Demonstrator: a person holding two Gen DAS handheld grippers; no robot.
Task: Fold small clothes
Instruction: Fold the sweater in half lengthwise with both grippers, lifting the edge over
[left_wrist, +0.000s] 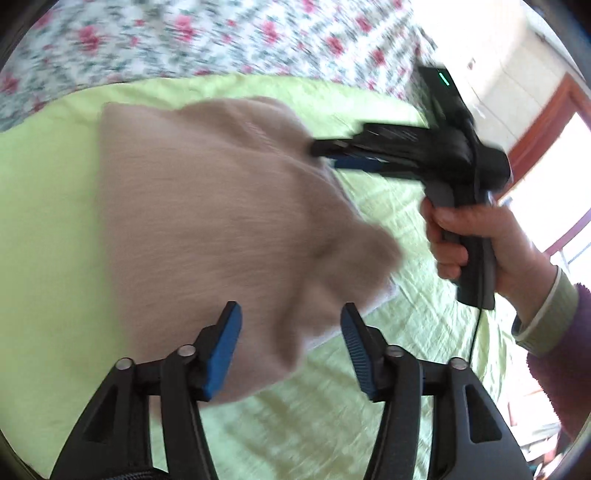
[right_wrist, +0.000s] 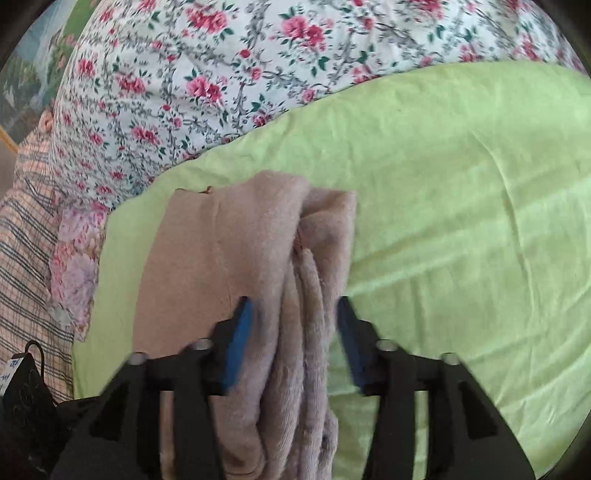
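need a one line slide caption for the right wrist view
Open right gripper straddling a folded beige fleece garment on a lime-green sheet, floral bedspread behind.

Home bedroom, floral bedspread (right_wrist: 221, 92), green sheet (right_wrist: 461, 184)

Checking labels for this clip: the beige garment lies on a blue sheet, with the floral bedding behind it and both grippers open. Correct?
Not quite: the sheet under the beige garment is light green, not blue, as the right wrist view shows. The floral bedding does lie behind it, and the left gripper and right gripper both stand open.
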